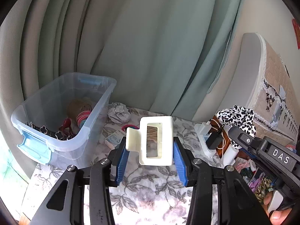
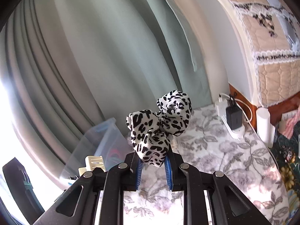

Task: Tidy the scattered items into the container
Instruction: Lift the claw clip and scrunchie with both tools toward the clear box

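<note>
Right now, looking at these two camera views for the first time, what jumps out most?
The leopard-print scrunchie, pinched in the right gripper above the floral cloth, grabs attention first. Next is the cream hair claw clip held in the left gripper. To its left sits the clear storage bin, already holding hair ties and clips.

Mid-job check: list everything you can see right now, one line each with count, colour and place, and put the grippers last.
storage bin: 1, clear with blue latches, left on floral cloth; holds hair ties, red clip, black clover chain
crumpled paper: 1, grey-white, right of bin
small box: 1, white-blue, by bin
hair claw clip: 1, cream, held above cloth
scrunchie: 1, black-and-white leopard print, held aloft
power strip: 1, white, black charger plugged in, far right
left gripper: shut on clip
right gripper: shut on scrunchie
</note>
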`<act>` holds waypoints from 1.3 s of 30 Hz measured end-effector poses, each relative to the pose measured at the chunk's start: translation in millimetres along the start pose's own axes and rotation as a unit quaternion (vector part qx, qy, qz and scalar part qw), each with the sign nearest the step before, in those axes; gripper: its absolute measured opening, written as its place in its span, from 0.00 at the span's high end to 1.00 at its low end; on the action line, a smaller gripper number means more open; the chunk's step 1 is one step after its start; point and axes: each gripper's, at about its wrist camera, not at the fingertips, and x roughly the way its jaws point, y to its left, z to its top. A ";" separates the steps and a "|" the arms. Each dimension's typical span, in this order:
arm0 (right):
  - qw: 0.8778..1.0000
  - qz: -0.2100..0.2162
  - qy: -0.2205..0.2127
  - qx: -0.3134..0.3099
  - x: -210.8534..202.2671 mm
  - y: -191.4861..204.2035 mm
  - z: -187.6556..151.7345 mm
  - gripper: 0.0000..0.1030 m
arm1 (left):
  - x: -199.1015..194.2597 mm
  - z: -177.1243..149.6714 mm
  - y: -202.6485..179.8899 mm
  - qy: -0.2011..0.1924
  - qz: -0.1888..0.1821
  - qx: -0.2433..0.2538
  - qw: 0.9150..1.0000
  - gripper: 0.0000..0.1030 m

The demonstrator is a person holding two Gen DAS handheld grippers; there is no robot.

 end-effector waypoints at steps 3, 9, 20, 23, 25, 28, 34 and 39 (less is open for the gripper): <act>1.000 0.007 -0.014 -0.008 -8.7 8.7 4.5 0.78 | -12.1 7.9 2.3 -0.017 -0.007 -0.006 1.000 0.54; 0.999 0.022 -0.029 -0.030 -18.6 30.5 10.1 0.78 | -34.2 24.6 14.0 -0.056 -0.004 -0.016 0.998 0.54; 0.994 0.057 -0.028 -0.090 -13.8 85.3 4.1 0.78 | -57.0 37.6 63.8 -0.096 0.025 -0.063 0.993 0.54; 0.992 0.065 -0.021 -0.105 -6.8 100.2 -0.1 0.78 | -61.1 38.6 82.7 -0.102 0.036 -0.080 0.991 0.54; 0.990 0.072 -0.013 -0.118 0.4 112.3 -4.3 0.78 | -63.3 39.1 96.6 -0.106 0.043 -0.095 0.989 0.54; 0.987 0.082 0.000 -0.137 11.8 129.7 -11.6 0.78 | -64.6 39.3 115.7 -0.109 0.050 -0.112 0.986 0.54; 0.982 0.092 0.028 -0.161 36.9 153.5 -27.6 0.78 | -62.6 36.5 149.7 -0.111 0.062 -0.140 0.982 0.54; 0.978 0.097 0.051 -0.178 56.6 169.5 -40.9 0.78 | -57.0 32.9 172.5 -0.110 0.070 -0.161 0.978 0.54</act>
